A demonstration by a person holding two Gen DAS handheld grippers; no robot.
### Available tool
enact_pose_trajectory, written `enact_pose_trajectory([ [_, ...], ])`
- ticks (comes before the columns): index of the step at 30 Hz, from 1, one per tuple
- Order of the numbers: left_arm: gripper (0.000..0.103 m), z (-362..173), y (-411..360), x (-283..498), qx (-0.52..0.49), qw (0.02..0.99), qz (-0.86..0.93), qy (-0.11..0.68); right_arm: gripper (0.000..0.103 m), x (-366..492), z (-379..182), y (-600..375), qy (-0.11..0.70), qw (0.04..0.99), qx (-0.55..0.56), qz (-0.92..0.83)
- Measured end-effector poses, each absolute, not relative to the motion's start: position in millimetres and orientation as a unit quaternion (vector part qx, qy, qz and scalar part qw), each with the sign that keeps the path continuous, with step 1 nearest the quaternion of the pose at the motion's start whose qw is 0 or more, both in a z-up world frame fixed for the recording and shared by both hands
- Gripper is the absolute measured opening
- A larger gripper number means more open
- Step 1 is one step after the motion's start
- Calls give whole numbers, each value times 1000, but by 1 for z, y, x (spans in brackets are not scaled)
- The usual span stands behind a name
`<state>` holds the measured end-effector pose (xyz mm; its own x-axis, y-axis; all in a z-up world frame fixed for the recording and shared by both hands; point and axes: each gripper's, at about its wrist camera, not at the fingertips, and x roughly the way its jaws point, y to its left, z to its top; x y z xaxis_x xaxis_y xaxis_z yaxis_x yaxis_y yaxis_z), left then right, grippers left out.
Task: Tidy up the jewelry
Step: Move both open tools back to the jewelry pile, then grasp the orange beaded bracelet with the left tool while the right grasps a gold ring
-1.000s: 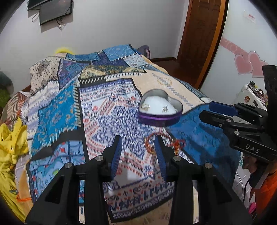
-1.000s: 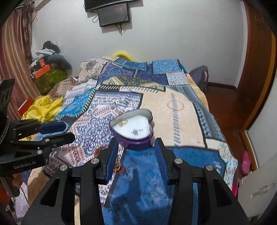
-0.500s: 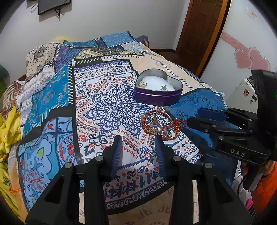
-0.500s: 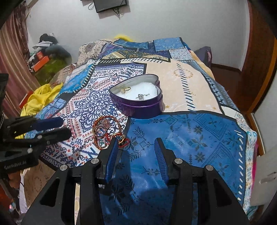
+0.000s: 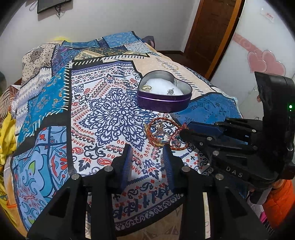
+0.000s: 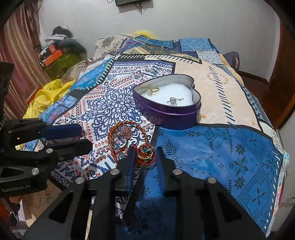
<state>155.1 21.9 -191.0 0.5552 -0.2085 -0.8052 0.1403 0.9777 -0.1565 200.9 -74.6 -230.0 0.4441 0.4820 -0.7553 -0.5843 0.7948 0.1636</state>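
Where patchwork bedspread [image 5: 103, 114] covers bed, wooden door [image 5: 212, 33] behind.

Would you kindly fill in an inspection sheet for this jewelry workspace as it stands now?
Surface: bed under a patchwork bedspread.
Job's things: purple heart-shaped tin, open, white lining, holding a gold ring and a silver piece; tangle of red-gold bangles on the bedspread in front of the tin.
Clutter: yellow cloth off the bed's edge.
Grippers: right gripper jaws closing around a bangle, pads not clearly pressing; left gripper closing, nothing between.
Cables: cords dangling under the wall screen.
Surroundings: wooden door, pink heart decals.
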Motion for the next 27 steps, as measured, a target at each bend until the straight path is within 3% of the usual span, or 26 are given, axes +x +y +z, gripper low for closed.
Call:
enact_pose_trajectory([
  [27, 31, -202, 6, 177, -34, 871, -98, 480, 17, 198, -207, -139, 387, 886, -35, 254],
])
